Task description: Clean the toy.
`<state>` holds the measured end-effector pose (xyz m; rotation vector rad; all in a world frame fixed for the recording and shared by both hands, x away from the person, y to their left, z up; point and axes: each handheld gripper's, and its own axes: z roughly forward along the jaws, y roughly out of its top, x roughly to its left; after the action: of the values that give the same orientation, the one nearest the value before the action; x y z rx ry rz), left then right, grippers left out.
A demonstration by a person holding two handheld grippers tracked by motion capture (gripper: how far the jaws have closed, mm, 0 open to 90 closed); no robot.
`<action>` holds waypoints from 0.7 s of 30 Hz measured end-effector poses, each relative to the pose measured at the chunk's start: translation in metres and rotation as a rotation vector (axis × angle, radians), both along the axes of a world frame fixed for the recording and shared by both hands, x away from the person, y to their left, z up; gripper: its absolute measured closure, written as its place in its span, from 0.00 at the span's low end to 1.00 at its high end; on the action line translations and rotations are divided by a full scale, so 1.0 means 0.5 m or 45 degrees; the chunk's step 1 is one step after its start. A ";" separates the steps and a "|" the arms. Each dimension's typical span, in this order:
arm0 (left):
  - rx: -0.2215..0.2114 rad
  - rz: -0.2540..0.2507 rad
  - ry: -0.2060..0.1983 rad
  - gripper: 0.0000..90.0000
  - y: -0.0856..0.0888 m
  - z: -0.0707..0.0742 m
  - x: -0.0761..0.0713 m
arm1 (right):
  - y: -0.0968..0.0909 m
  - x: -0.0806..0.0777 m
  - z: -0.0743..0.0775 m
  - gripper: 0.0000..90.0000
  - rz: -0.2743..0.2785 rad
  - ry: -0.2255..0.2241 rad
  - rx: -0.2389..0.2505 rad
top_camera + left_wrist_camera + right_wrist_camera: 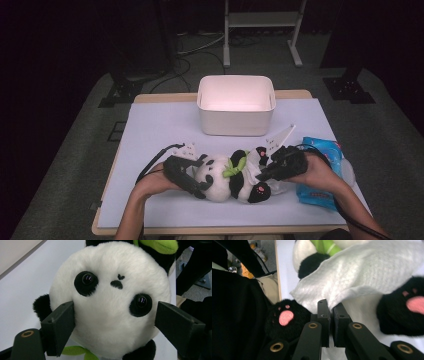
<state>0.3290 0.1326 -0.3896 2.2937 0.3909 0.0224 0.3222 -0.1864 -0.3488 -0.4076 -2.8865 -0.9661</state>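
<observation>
- The plush panda is seen lying on its back on the tabletop, between the two claws, its head toward the left claw and its feet toward the right claw.
- The left claw is spread wide around the head, one jaw set at each cheek; the head is judged to be steadied rather than squeezed.
- The right claw is pinched shut on a white wipe, which is draped over the belly just ahead of its jaws, between the two black feet.
- The step in hand is judged to be wiping the toy. It is best done with short strokes along the fur, the wipe kept flat, and the head held fast so the body is not dragged.
- The pinch should be kept near the wipe's edge, so that cloth, not jaw, meets the fur.
- The panda is round and white, with black ears, eye patches and limbs, pink paw pads and a green leaf at the neck.
- A white bin stands beyond the claws; a blue wipe pack lies just right of the right claw.
</observation>
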 end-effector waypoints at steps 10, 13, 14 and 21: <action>-0.003 0.006 0.002 0.18 -0.002 -0.002 0.002 | 0.050 -0.008 0.011 0.95 0.099 -0.009 0.028; -0.008 0.003 0.003 0.18 -0.001 -0.002 0.001 | 0.070 -0.010 0.008 0.95 0.141 -0.009 0.017; -0.008 0.003 0.004 0.18 -0.001 -0.002 0.001 | 0.070 -0.010 0.006 0.95 0.145 -0.005 0.009; -0.013 0.004 0.000 0.18 0.000 -0.003 0.001 | 0.048 -0.012 0.008 0.95 0.107 -0.019 0.011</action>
<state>0.3293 0.1324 -0.3909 2.2832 0.3937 0.0220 0.3162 -0.1623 -0.3447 -0.2772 -2.8855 -0.9715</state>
